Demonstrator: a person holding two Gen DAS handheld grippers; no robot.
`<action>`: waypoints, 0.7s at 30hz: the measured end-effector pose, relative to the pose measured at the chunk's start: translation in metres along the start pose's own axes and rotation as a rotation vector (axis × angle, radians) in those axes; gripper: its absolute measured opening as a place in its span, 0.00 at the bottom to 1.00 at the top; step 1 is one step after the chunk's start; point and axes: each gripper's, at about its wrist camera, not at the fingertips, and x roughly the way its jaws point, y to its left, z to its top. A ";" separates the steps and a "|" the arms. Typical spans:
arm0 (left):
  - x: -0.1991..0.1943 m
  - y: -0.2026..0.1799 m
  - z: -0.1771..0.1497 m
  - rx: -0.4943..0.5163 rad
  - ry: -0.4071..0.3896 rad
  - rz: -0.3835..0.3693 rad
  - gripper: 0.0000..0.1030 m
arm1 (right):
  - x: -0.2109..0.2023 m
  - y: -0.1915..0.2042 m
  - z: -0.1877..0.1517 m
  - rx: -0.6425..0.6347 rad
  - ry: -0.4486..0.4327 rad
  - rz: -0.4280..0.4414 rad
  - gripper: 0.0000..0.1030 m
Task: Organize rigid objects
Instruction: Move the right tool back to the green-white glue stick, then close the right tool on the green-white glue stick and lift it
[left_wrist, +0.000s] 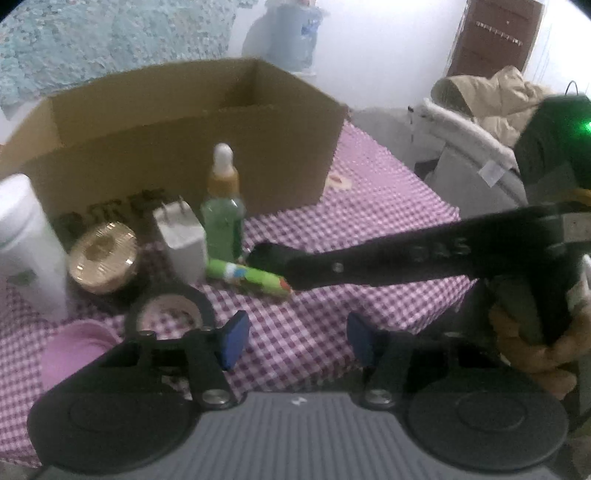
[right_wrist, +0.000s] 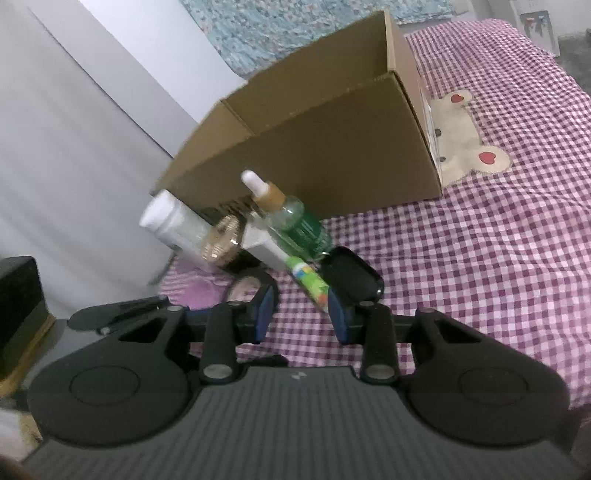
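Two grippers are working over a checked bedspread (right_wrist: 480, 258). Right gripper (right_wrist: 301, 314) is standing with its blue pads parted and nothing pinched; a small green tube (right_wrist: 308, 282) is lying just ahead at about twelve o'clock, its near end reaching into the gap beside the right pad, though whether it touches is unclear. A black case (right_wrist: 352, 275) is sitting at one o'clock, touching the tube. Beyond, at eleven to twelve o'clock, a green dropper bottle (right_wrist: 295, 225), a white charger (right_wrist: 264, 249), a gold round tin (right_wrist: 221, 240) and a white bottle (right_wrist: 173, 223) are clustering against an open cardboard box (right_wrist: 332, 147). Left gripper (left_wrist: 295, 338) is hovering with jaws spread and empty over the cloth; the tube (left_wrist: 251, 277) is lying well ahead at eleven o'clock, and a tape roll (left_wrist: 168, 312) is sitting at ten o'clock by its left finger.
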 end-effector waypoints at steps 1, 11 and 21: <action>0.003 -0.001 -0.002 -0.001 0.000 0.000 0.57 | 0.005 0.001 0.002 0.003 0.006 -0.011 0.31; 0.020 0.007 0.002 -0.023 0.012 0.006 0.57 | 0.020 -0.011 0.017 0.025 0.038 0.004 0.32; 0.024 0.016 0.006 -0.066 0.010 -0.009 0.57 | 0.044 -0.009 0.020 0.068 0.147 0.127 0.31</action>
